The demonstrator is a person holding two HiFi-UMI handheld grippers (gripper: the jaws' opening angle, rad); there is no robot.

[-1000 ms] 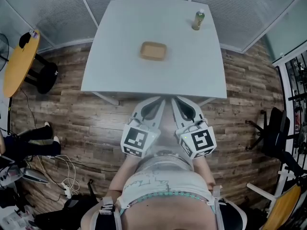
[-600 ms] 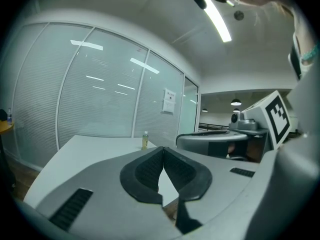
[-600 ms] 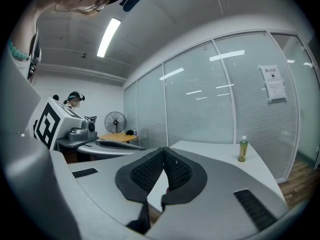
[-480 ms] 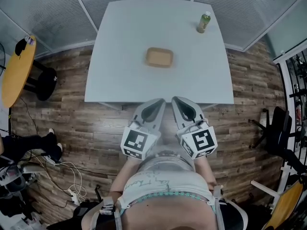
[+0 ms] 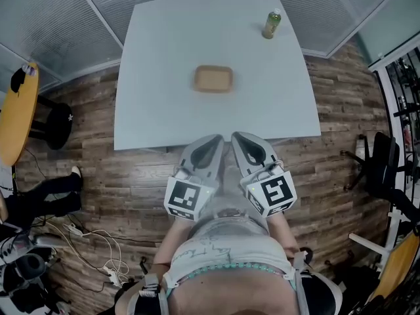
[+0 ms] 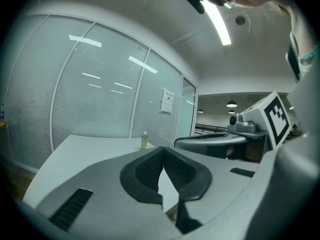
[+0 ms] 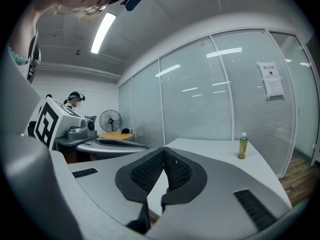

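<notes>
Head view: small tan shallow rectangular tray (image 5: 213, 79), mid-way across the white table (image 5: 157, 104), well apart from your grippers. Probably light and stiff; pinch its near rim. Left gripper (image 5: 213, 141), right gripper (image 5: 236, 138): jaws pressed together, nothing between. Green drink bottle (image 5: 270, 24), far right.

Colours and patterns on record
Worktop (image 5: 164, 58) pale grey-white; tray (image 5: 213, 79) tan; bottle (image 5: 271, 23) green with white cap. Shells of left gripper (image 5: 211, 140) and right gripper (image 5: 240, 138) light grey, cubes (image 5: 187, 197) black-and-white squares, fingers (image 6: 147, 170) black, ribbed. Floor (image 5: 341, 110) brown wood planks.
</notes>
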